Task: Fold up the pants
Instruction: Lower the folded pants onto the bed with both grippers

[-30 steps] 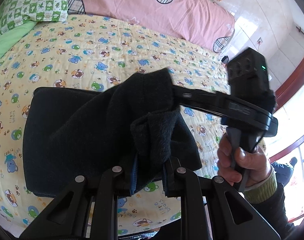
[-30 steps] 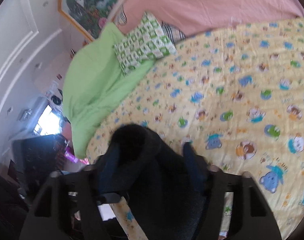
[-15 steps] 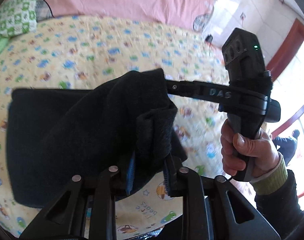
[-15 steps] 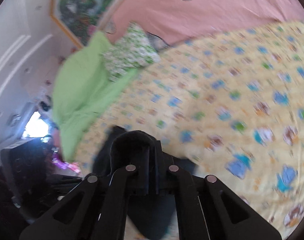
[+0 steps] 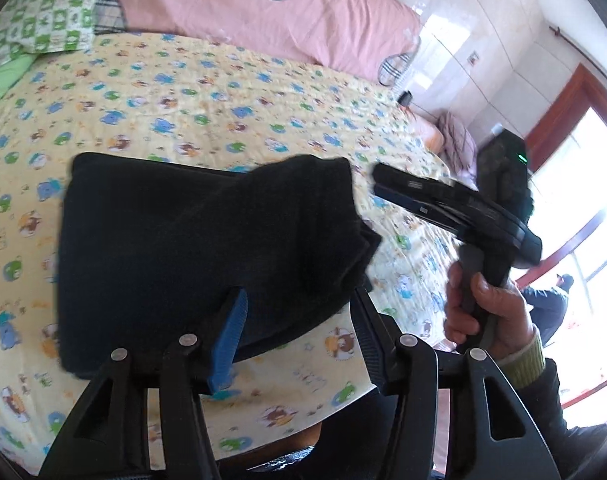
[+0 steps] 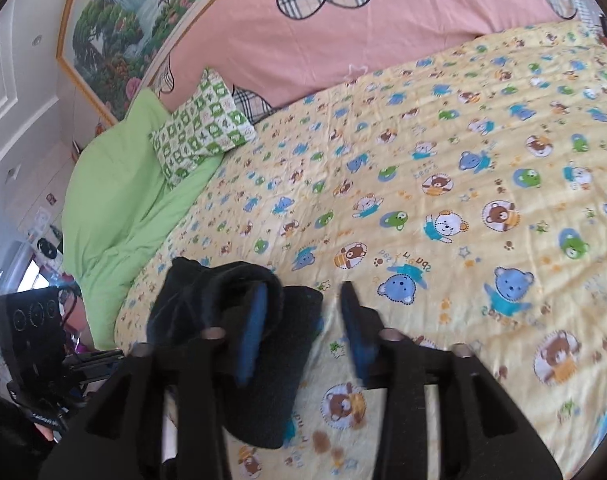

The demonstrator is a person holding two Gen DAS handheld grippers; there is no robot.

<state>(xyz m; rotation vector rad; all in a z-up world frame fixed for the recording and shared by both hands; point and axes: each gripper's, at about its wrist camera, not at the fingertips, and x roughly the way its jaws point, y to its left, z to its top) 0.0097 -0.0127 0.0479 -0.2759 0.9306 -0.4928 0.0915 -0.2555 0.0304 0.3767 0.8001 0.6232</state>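
The black pants [image 5: 191, 248] lie folded on the yellow bear-print bed sheet [image 5: 207, 92]. My left gripper [image 5: 299, 296] is at their near edge. Its jaws are opening and the fabric lies loose between them, with the blue pad [image 5: 229, 328] bare. In the left wrist view my right gripper [image 5: 377, 179], held by a hand [image 5: 483, 312], hangs just right of the pants, clear of them. In the right wrist view the right gripper [image 6: 305, 288] has opening jaws. A fold of the pants [image 6: 271, 360] lies around its left finger and sheet shows by the right one.
A pink quilt [image 5: 271, 12] and a green checked pillow [image 6: 201, 128] lie at the head of the bed, with a green blanket [image 6: 115, 200] at its side. The near bed edge [image 5: 263, 436] runs under my left gripper. A doorway and window are at the right.
Both grippers held bunched pants fabric raised; both have let go and their jaws stand apart. The right gripper has drawn back to the right. The pants have dropped into a flat fold.
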